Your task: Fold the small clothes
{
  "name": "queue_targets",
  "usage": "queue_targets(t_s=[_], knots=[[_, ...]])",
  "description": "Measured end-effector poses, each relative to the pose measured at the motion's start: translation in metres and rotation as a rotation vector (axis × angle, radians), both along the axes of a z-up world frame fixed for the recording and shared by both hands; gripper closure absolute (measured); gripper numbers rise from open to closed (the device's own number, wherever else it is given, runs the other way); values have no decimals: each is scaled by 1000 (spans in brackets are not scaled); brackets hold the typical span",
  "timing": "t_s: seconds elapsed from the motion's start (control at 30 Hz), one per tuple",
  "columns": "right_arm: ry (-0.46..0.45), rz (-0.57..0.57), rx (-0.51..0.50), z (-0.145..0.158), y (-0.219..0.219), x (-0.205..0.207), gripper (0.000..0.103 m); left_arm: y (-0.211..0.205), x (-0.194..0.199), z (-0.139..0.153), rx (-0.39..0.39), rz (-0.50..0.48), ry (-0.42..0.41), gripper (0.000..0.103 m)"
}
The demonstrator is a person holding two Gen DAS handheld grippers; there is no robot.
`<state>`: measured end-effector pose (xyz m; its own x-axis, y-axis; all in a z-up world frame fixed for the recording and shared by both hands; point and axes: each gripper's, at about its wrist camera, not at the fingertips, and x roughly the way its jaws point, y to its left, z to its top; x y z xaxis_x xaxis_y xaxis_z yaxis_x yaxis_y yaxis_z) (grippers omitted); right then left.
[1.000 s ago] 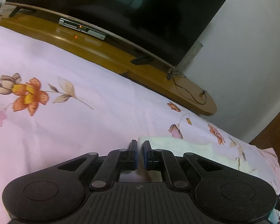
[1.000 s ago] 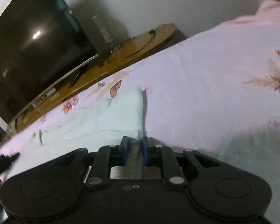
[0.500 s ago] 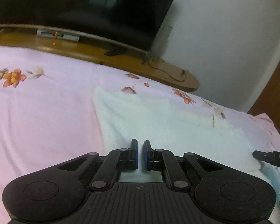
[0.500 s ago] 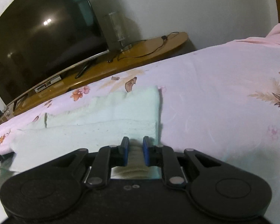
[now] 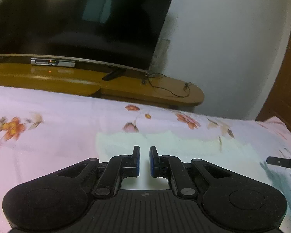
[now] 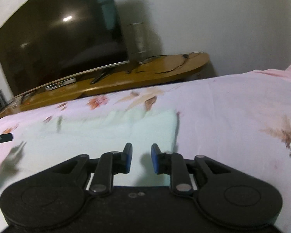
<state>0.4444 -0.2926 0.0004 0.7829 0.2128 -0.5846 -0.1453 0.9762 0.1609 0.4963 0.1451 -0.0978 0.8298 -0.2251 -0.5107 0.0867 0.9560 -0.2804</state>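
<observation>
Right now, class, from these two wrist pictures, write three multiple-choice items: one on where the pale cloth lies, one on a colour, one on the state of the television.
1. Where does the pale green cloth lie?
A. On the wooden TV stand
B. Spread flat on the floral bedsheet
C. Hanging from the door

2. What colour are the pads on the right gripper?
A. Blue
B. Red
C. Yellow

3. What state is the television in?
A. Showing a bright picture
C. Covered by a sheet
B. Dark, with only reflections on the screen

Answers:
1 B: the cloth rests on the pink floral bedsheet, in front of the wooden TV stand.
2 A: blue pads line the inner faces of both fingers.
3 B: the screen is black with a reflected light spot.
</observation>
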Motion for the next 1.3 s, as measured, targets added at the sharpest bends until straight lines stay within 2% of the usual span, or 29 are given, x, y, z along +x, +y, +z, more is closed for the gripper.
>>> queue_targets(t_s=[0.07, 0.1, 0.17, 0.23, 0.3, 0.33, 0.37, 0.43, 0.47, 0.5, 0.53, 0.63, 0.8, 0.93, 1.07, 1.23, 1.3], knots=[[13, -16, 27, -3, 2, 22, 80, 1, 23, -14, 11, 22, 53, 94], [32, -24, 10, -7, 5, 32, 80, -1, 32, -25, 52, 28, 109, 94], [115, -33, -69, -22, 8, 48, 82, 4, 27, -31, 26, 18, 89, 94], [100, -15, -77, -24, 6, 45, 82, 11, 15, -22, 4, 34, 84, 93], [79, -19, -73, -14, 6, 34, 81, 10, -12, -10, -1, 18, 25, 79], [45, -8, -56, -8, 5, 23, 77, 4, -21, -9, 36, 4, 9, 55], [15, 21, -43, -5, 7, 12, 77, -2, -27, -11, 75, 5, 14, 37], [17, 57, -75, -11, 12, -1, 72, -16, -30, -29, 141, -21, 83, 37], [64, 65, -119, -23, 18, 1, 72, -19, -32, -35, 169, -18, 73, 36], [61, 65, -159, -32, 22, 0, 72, -22, -33, -33, 184, -11, 67, 36], [36, 62, -178, -33, 25, -2, 72, -22, -32, -30, 182, -5, 76, 36], [60, 31, -166, -28, 29, 3, 72, -21, -34, -28, 192, -2, 77, 36], [70, 55, -191, -25, 30, 2, 72, -18, -37, -26, 198, -7, 71, 36], [75, 38, -150, -20, 23, -4, 73, -22, -31, -27, 200, 1, 78, 36], [4, 50, -144, -8, 25, -16, 73, -30, -34, -23, 237, -22, 64, 36], [83, 37, -167, -23, 21, -7, 72, -29, -33, -26, 224, -26, 73, 36], [71, 41, -166, -23, 21, -10, 72, -29, -33, -26, 224, -27, 72, 36]])
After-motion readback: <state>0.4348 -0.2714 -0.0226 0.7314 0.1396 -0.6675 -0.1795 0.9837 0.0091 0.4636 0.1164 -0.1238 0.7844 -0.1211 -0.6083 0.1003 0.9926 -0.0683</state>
